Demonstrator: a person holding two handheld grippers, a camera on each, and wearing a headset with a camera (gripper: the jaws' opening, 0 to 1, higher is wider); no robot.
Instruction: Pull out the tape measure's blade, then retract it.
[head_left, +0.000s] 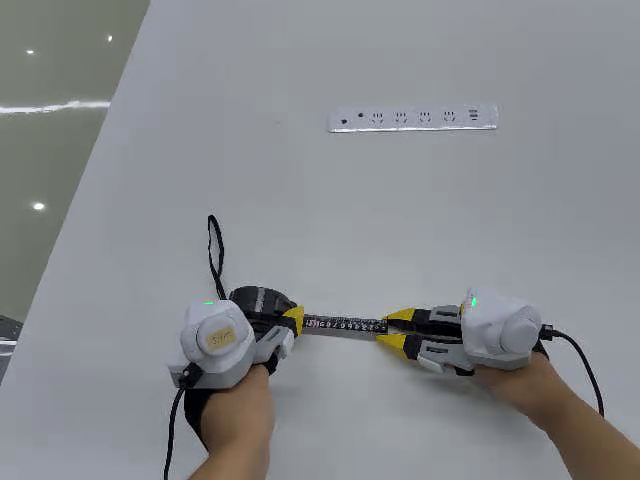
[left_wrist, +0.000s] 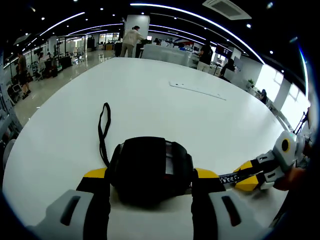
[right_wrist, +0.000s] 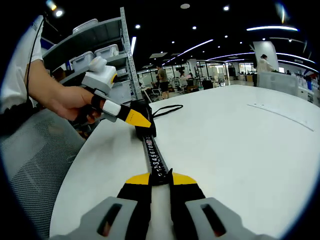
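Observation:
The black tape measure case (head_left: 260, 304) rests on the white table, and my left gripper (head_left: 290, 330) is shut on its sides; in the left gripper view the case (left_wrist: 150, 167) sits between the yellow-tipped jaws. A short length of blade (head_left: 344, 324) runs from the case to the right. My right gripper (head_left: 392, 328) is shut on the blade's end; in the right gripper view the numbered blade (right_wrist: 154, 159) leads away from the closed gripper (right_wrist: 161, 178) to the case (right_wrist: 145, 119). A black wrist strap (head_left: 215, 252) trails from the case toward the far side.
A white power strip (head_left: 413, 118) lies flat on the far part of the table. The table's left edge (head_left: 80, 190) drops to a shiny floor. A black cable (head_left: 580, 360) trails off the right gripper. People and shelving stand in the background of the gripper views.

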